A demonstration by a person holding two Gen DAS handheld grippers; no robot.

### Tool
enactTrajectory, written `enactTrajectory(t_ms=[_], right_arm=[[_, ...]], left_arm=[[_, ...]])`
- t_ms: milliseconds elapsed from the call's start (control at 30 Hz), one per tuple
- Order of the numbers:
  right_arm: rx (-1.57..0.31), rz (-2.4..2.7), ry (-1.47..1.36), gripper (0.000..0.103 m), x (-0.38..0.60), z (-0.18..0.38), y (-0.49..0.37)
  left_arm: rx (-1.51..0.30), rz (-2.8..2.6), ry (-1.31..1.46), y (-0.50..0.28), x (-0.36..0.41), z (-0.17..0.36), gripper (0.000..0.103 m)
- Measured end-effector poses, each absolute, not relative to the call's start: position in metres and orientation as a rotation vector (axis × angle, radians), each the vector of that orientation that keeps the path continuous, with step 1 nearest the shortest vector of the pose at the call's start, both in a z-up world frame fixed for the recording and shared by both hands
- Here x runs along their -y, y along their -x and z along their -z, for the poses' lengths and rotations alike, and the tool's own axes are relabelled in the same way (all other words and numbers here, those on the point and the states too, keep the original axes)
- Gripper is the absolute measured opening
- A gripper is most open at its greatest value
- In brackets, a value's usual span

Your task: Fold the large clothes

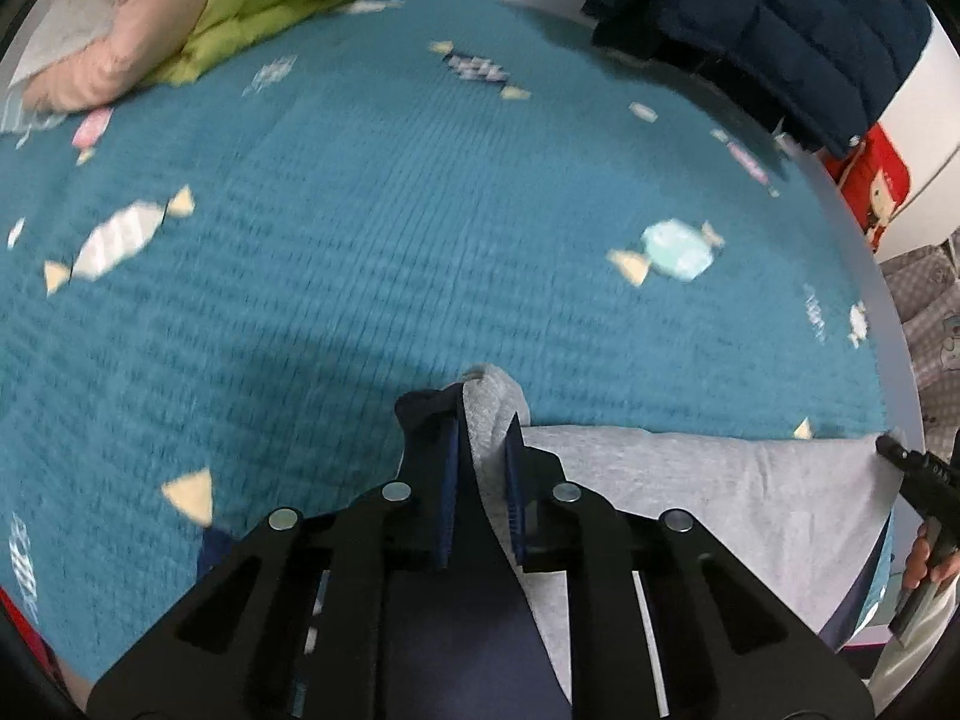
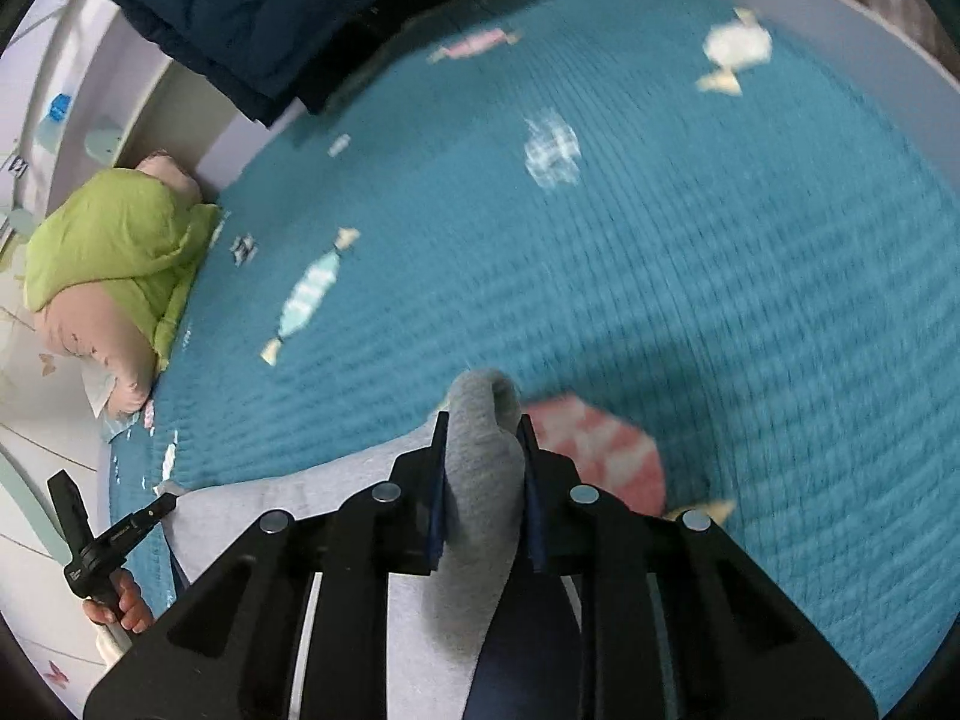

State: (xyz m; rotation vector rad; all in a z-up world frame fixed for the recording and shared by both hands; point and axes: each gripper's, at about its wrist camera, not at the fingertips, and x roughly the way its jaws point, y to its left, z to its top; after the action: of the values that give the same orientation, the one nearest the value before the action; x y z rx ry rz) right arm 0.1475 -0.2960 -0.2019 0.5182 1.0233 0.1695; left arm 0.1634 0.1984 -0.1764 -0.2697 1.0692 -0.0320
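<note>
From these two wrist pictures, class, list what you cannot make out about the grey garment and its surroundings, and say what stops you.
- Grey garment: its kind and full shape; left wrist view, lower part hidden behind the left hand-held gripper.
- Same in the right wrist view: the right hand-held gripper covers it.
- Candy prints on the teal bedspread: details lost to motion blur.
- Navy quilted jacket: cut off by the top edge.

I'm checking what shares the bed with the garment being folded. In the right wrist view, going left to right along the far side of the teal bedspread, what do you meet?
Green quilted garment on a pink pillow → dark navy padded jacket → bare teal bedspread.
</note>
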Motion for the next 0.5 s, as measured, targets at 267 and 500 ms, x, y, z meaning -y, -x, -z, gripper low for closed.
enactTrajectory(t_ms=[267,500], right_arm=[[-0.999,-0.115,-0.543,0.019,0.31,0.183,-0.217],[-0.961,0.012,-0.458,0.085,0.312,0.177,-0.224]], left_arm=[[-0.979,0.061,0.229,-0.23,-0.177,0.14,0.015],[-1.034,-0.063,0.109,-0.266,-0.153,0.155,0.027]])
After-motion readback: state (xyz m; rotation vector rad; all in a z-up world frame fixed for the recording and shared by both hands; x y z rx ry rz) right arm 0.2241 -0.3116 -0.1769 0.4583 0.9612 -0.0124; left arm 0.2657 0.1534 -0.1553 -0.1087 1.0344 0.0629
